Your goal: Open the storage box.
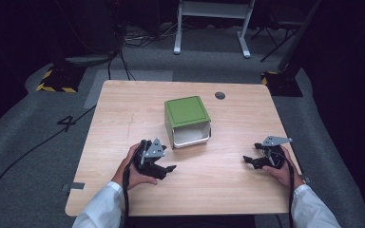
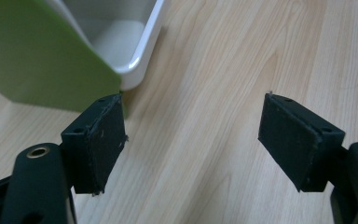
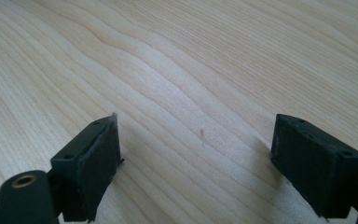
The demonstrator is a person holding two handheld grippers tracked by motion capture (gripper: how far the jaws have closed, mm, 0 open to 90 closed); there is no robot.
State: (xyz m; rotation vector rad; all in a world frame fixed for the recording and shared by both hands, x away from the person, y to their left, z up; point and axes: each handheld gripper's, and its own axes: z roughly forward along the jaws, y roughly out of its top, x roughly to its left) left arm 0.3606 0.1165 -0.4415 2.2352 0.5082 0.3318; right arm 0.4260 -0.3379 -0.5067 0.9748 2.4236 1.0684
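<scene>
A green box point(image 1: 187, 113) with a white inner drawer point(image 1: 190, 136) lies in the middle of the wooden table point(image 1: 123, 109), the drawer's open side facing the person. My left gripper point(image 1: 167, 170) rests low on the table just left of and in front of the box, open with nothing between its jaws. In the left gripper view the green box point(image 2: 32, 51) and the white drawer point(image 2: 135, 51) lie just beyond the left jaw. My right gripper point(image 1: 248, 160) sits open near the table's right side, and its own view looks down on bare wood point(image 3: 182, 84).
A dark round hole point(image 1: 220, 95) sits in the table behind the box. Cables point(image 1: 33, 147) cross the grey floor at left. A white frame point(image 1: 212, 23) stands beyond the table, with yellow-black striped bases point(image 1: 56, 78) at both far corners.
</scene>
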